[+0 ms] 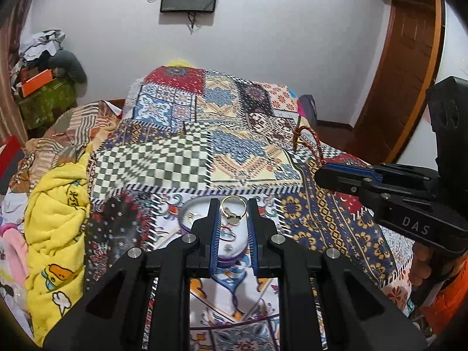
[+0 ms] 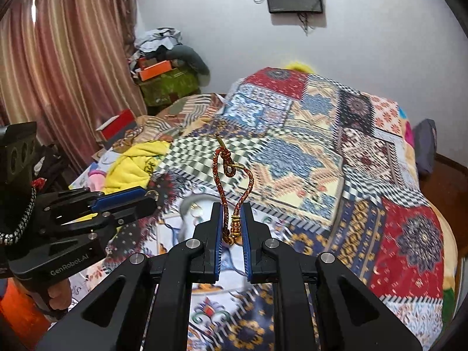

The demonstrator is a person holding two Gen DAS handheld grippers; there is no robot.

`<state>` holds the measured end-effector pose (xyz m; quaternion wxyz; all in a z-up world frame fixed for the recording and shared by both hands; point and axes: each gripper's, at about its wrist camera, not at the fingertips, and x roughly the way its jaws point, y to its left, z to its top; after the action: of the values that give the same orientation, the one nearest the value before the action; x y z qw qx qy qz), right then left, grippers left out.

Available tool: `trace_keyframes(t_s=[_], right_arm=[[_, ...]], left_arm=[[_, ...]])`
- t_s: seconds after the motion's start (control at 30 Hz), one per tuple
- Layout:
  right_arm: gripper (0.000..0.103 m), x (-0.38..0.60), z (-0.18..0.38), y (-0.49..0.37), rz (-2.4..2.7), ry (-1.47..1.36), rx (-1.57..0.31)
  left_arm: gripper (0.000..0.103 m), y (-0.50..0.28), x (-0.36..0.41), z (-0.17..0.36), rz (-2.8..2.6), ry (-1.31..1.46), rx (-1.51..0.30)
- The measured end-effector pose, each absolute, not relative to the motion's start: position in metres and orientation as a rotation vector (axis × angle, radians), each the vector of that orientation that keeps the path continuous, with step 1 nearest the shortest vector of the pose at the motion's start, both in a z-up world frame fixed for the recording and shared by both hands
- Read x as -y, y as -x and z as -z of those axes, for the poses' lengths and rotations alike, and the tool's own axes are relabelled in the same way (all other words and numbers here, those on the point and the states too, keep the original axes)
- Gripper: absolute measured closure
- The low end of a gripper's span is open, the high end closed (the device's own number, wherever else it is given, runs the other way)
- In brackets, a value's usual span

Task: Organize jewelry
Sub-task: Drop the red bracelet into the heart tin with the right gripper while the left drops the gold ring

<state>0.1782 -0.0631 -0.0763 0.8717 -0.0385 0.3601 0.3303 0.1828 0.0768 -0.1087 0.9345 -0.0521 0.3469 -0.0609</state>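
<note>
Listing items on the patchwork bedspread (image 1: 248, 152): two handheld grippers, one gold ring, one braided cord bracelet, one round white dish.

Left gripper (image 1: 233, 204): jaws narrowed around one gold signet ring (image 1: 233, 210), which stands on edge between the two blue pads (image 1: 215, 234); the band appears to touch both pads, flat face hanging low. In the right wrist view the ring (image 2: 154, 194) shows as a small loop at the tip of this gripper (image 2: 146, 197).

Right gripper (image 2: 231, 216): jaws drawn close, clamped on one red-and-gold braided cord bracelet (image 2: 234, 175). The gold-wound clasp end sits between the pads; the knotted loop rises forward past the fingertips, with two brass-tipped ends sticking out. From the left wrist view the bracelet (image 1: 307, 143) projects beyond the tip of this gripper (image 1: 320, 172), which sits to the right of the left gripper and well apart from it.

Dish (image 1: 190, 213): one, white, with a purple rim, directly beneath the left gripper's fingers. It holds a few small pieces, too small to identify. In the right wrist view the dish (image 2: 190, 204) lies just left of the right gripper's fingers, blurred.
</note>
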Motion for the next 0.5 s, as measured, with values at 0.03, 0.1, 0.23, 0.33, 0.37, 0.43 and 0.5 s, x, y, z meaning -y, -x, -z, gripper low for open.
trace_keyframes(t_s=[0.03,0.1,0.23,0.33,0.37,0.43,0.5], right_arm=[[0.092,0.06,0.077,-0.178,-0.697,0.082,-0.752],[0.092,0.052,0.079,-0.181,-0.713,0.086,-0.755],[0.092,0.036,0.088,-0.188,-0.738,0.096,-0.778],[0.092,0.027,0.098,-0.192,-0.752,0.099,-0.811],[0.092,0.024,0.102,-0.194,-0.758,0.102,-0.822],[0.092,0.017,0.111,-0.197,-0.767,0.112,-0.85],[0.092,0.012,0.12,-0.201,-0.775,0.119,-0.877]], left_arm=[[0.087,-0.183,-0.079,0.109,0.121,0.106,-0.708],[0.087,-0.186,-0.084,0.109,0.11,0.105,-0.704],[0.087,-0.194,-0.095,0.114,0.099,0.118,-0.709],[0.087,-0.203,-0.103,0.123,0.098,0.136,-0.727],[0.087,-0.206,-0.106,0.126,0.103,0.145,-0.736],[0.087,-0.212,-0.11,0.133,0.117,0.165,-0.756],[0.087,-0.22,-0.113,0.143,0.125,0.174,-0.782]])
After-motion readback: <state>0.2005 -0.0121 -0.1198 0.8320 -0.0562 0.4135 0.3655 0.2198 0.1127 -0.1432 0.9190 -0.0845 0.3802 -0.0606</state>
